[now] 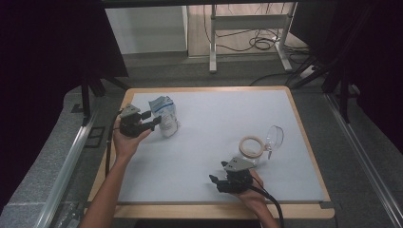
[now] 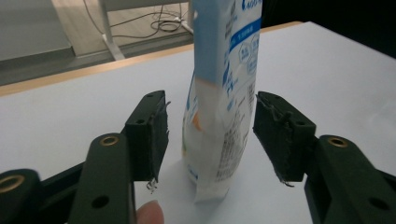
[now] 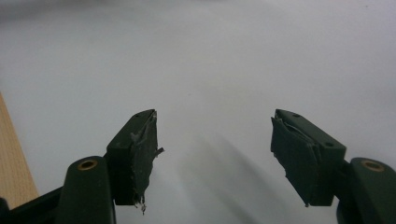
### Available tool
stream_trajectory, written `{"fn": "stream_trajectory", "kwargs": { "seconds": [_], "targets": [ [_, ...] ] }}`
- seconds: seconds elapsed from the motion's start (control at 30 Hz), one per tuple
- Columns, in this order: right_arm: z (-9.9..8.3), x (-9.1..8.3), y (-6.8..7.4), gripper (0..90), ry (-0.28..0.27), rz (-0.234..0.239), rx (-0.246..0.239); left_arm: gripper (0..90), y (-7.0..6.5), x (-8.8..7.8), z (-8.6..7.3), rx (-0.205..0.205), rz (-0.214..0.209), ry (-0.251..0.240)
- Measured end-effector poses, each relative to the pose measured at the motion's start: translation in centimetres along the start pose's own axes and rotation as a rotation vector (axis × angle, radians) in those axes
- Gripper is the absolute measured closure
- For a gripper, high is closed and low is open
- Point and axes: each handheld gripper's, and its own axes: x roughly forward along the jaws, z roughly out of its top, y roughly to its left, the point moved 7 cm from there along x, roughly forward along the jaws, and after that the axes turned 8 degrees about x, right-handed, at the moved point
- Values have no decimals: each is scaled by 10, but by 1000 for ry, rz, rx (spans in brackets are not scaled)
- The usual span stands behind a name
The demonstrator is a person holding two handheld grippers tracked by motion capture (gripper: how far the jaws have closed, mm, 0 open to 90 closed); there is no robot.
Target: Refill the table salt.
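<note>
A white and blue pouch [image 2: 223, 88] stands upright on the pale worktop [image 1: 214, 142], its long axis vertical. It sits between the two pads of the left claw [image 2: 210, 135]. A gap shows on each side, so the pads have not yet pressed on it and the claw is open around it. The left claw reaches the pouch level from the side, and its next move looks like a squeeze across the pouch's narrow waist.

In the high view the pouch [image 1: 165, 115] stands near the far left corner of the worktop, with the left claw [image 1: 153, 122] just beside it. The right claw [image 1: 213, 181] is well away from the pouch, near the front edge, open and empty. Also well away from the pouch, a tape ring [image 1: 251, 146] lies beside a clear plastic lid [image 1: 274, 137]. Nothing stands between the left claw and the pouch.
</note>
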Motion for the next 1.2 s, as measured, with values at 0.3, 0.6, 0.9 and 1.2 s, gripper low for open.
{"fn": "stream_trajectory", "kwargs": {
  "seconds": [0.3,0.6,0.9,1.2],
  "targets": [
    [-3,2,1,325,13,-2,-12,642,4,9,13,-28,-44,-30],
    [-4,1,0,325,14,-5,-13,826,2,16,16,-8,-54,-34],
    [-4,2,2,325,17,-5,-20,799,1,16,18,4,-68,-53],
    [-4,3,2,325,19,-8,-25,844,2,14,19,4,-80,-65]
  ]
}}
